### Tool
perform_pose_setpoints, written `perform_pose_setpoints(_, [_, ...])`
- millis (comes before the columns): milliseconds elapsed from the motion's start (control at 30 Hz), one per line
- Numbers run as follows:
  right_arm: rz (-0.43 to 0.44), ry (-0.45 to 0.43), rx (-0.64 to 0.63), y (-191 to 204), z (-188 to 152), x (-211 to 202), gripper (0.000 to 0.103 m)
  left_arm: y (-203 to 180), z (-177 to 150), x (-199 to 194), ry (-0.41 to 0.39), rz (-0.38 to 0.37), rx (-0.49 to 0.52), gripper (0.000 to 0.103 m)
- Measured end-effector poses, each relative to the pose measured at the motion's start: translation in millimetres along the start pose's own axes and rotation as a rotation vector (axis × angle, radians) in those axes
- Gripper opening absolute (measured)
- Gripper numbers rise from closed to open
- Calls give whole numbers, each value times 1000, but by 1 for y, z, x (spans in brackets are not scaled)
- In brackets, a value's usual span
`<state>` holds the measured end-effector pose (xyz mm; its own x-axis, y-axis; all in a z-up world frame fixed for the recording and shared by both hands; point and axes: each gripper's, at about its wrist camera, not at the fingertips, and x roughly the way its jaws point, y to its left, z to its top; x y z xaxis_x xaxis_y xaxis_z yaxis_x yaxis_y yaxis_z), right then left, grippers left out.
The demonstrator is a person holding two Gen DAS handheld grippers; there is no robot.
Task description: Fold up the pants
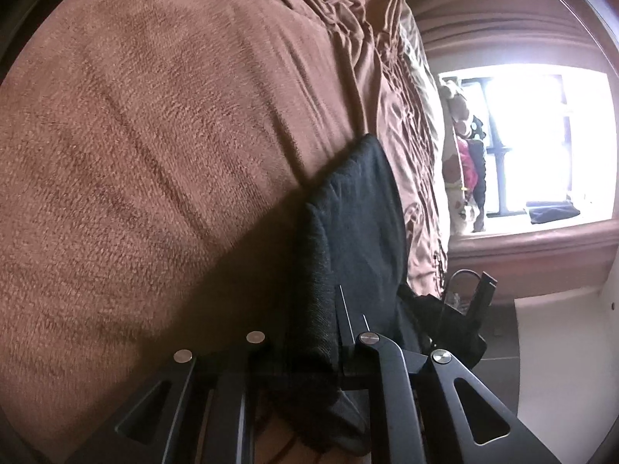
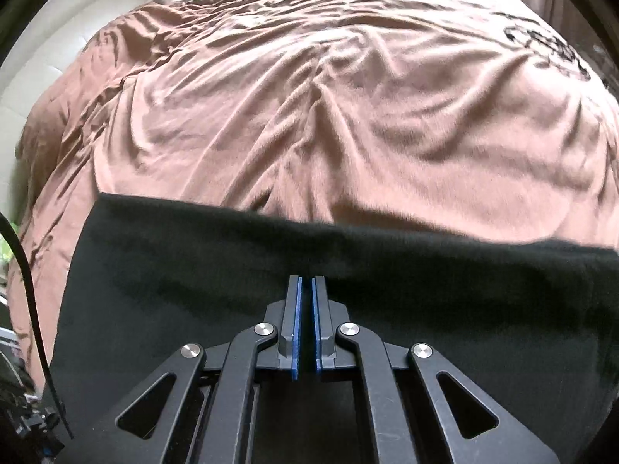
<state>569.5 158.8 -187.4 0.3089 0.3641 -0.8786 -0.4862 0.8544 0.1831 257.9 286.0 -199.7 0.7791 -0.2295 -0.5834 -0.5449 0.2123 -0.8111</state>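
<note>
The black pants (image 1: 359,212) run up from my left gripper (image 1: 309,348) across the brown bed. Its jaws are shut on a thick bunch of the cloth, which drapes over and hides the left finger. In the right wrist view the pants (image 2: 193,270) stretch as a wide dark band across the lower half, with a straight far edge. My right gripper (image 2: 307,280) points steeply down at the middle of this band. Its blue pads (image 2: 297,309) are pressed nearly together, pinching the cloth at their tips.
A brown textured blanket (image 1: 154,135) covers the bed on the left, with wrinkled brown sheet (image 2: 329,96) beyond the pants. A bright window (image 1: 541,143) with clutter on its sill lies to the right. A black cable (image 2: 23,290) hangs at the left edge.
</note>
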Motion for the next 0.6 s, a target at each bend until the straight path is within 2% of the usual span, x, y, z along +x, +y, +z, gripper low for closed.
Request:
perform_pose_setpoints(167, [1, -14, 17, 0, -1, -1, 1, 4, 4, 9, 12, 15, -11, 16])
perform_pose_setpoints(333, [53, -1, -18, 1, -26, -13, 1, -9, 1, 3, -3, -3, 34, 13])
perform_pose_setpoints(600, [119, 1, -15, -7, -71, -44, 1, -62, -6, -12, -23, -59, 146, 12])
